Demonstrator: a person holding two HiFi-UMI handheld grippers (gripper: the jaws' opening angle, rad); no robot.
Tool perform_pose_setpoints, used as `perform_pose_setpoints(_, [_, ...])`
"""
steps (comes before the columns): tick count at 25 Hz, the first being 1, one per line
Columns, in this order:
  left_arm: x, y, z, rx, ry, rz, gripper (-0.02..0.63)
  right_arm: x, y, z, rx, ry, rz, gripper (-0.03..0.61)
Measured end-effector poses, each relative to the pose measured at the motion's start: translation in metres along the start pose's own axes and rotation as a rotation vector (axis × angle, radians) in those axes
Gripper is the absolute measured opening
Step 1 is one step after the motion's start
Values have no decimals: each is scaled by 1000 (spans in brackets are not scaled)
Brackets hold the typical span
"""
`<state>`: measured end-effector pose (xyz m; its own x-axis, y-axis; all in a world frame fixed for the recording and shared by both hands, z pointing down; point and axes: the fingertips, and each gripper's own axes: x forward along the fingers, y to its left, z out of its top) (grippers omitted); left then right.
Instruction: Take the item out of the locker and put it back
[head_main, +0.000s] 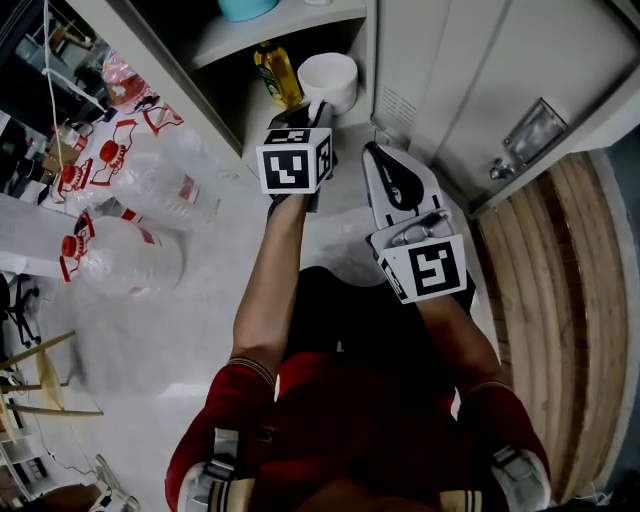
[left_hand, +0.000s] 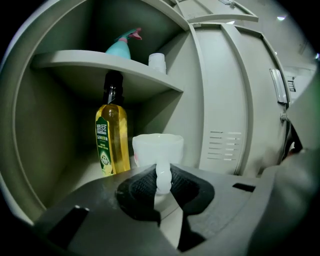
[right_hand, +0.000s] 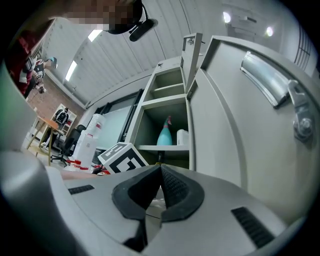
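Far to the left, big clear water bottles (head_main: 130, 260) with red caps lie on the pale floor (head_main: 210, 320). Next to them is the open locker (left_hand: 45, 130). On its shelf (left_hand: 90, 61) stand a blue-green spray bottle (left_hand: 122, 45) and a small white tub (left_hand: 156, 61). Under the shelf, in the bottom part, a yellow oil bottle (left_hand: 111, 140) with a black cap stands up straight. Just to the right of it, very near, is the white cup (left_hand: 157, 149). It is upright, inside the locker at the front. I cannot tell if it sits on the locker floor or is lifted a bit. The left gripper (left_hand: 163, 172) reaches into the locker, and its two black pads (left_hand: 140, 187) pinch the cup's handle (left_hand: 163, 175) from both sides. To the right, the right gripper (right_hand: 161, 172) is outside the locker, in front of the closed grey door (head_main: 470, 70). Its jaws are pressed together, and nothing is between them. The door has a shiny metal handle (head_main: 527, 132). Far to the right is a strip of brown wooden floor (head_main: 560, 300).
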<state>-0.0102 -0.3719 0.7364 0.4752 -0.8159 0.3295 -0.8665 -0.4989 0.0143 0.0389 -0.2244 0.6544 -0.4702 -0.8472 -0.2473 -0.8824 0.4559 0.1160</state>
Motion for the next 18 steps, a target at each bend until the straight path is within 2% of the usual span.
perform_pose_setpoints(18, [28,3,8,4,70,-2,57,2,-9,-6,23,-4,12,0])
